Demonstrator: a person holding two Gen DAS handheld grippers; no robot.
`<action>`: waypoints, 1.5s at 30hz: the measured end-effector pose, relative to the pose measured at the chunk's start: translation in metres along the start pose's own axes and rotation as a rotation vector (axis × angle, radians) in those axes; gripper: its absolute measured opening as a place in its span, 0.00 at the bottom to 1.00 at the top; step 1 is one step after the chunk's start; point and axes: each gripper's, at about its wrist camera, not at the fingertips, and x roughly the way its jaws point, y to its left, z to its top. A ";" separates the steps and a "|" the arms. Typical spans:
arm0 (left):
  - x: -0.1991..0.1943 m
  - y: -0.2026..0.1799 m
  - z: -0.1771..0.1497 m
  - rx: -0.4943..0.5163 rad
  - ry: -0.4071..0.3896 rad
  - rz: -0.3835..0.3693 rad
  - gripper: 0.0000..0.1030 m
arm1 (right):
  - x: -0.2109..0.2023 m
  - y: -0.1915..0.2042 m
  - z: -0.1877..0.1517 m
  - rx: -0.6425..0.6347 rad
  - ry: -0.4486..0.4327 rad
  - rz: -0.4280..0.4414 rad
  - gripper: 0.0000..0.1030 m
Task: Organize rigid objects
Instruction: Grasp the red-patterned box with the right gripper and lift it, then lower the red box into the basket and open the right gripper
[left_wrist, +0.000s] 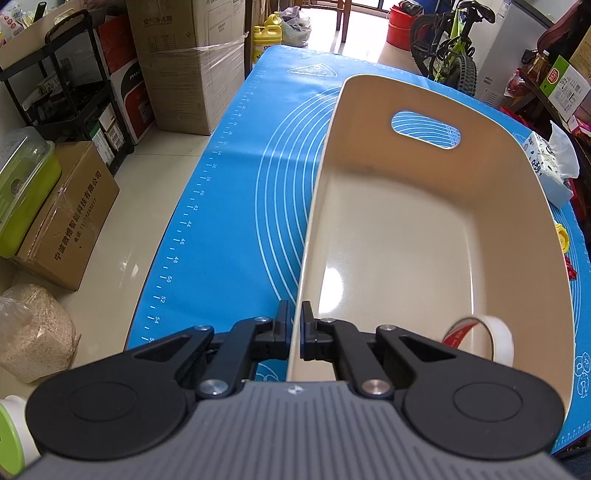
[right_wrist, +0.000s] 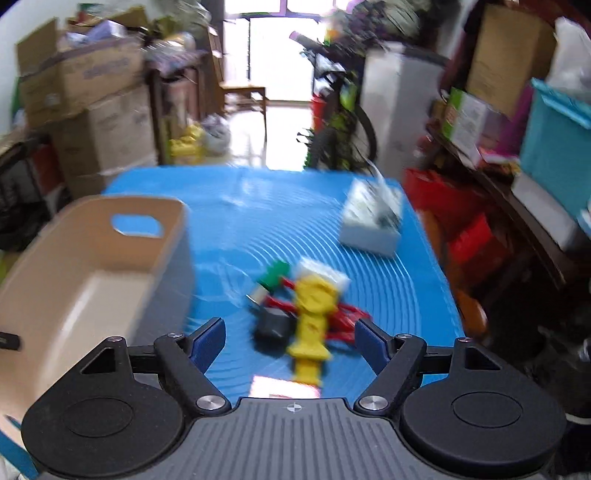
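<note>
A beige plastic bin (left_wrist: 417, 236) with a handle slot stands on the blue mat (left_wrist: 236, 192). My left gripper (left_wrist: 295, 325) is shut on the bin's near left wall. A roll of white tape (left_wrist: 484, 339) lies inside the bin at its near end. In the blurred right wrist view the bin (right_wrist: 85, 266) is at the left. My right gripper (right_wrist: 291, 339) is open and empty above the mat (right_wrist: 258, 221), over a pile with a yellow toy (right_wrist: 312, 314), a red piece (right_wrist: 343, 314), a green piece (right_wrist: 275, 275) and a black block (right_wrist: 273, 325).
A tissue box (right_wrist: 373, 221) stands at the mat's far right, and also shows in the left wrist view (left_wrist: 546, 162). Cardboard boxes (left_wrist: 184, 66) and a black rack (left_wrist: 74, 85) stand left of the table. A bicycle (left_wrist: 447, 44) is beyond the far edge.
</note>
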 end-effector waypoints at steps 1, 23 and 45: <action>0.000 0.000 0.000 0.001 0.000 0.001 0.06 | 0.006 -0.004 -0.006 0.015 0.020 -0.004 0.78; 0.000 0.000 0.000 0.001 0.000 0.001 0.06 | 0.076 0.015 -0.055 0.026 0.206 0.037 0.62; 0.000 0.000 0.000 0.001 0.001 0.002 0.06 | -0.009 0.055 0.025 -0.006 -0.127 0.154 0.61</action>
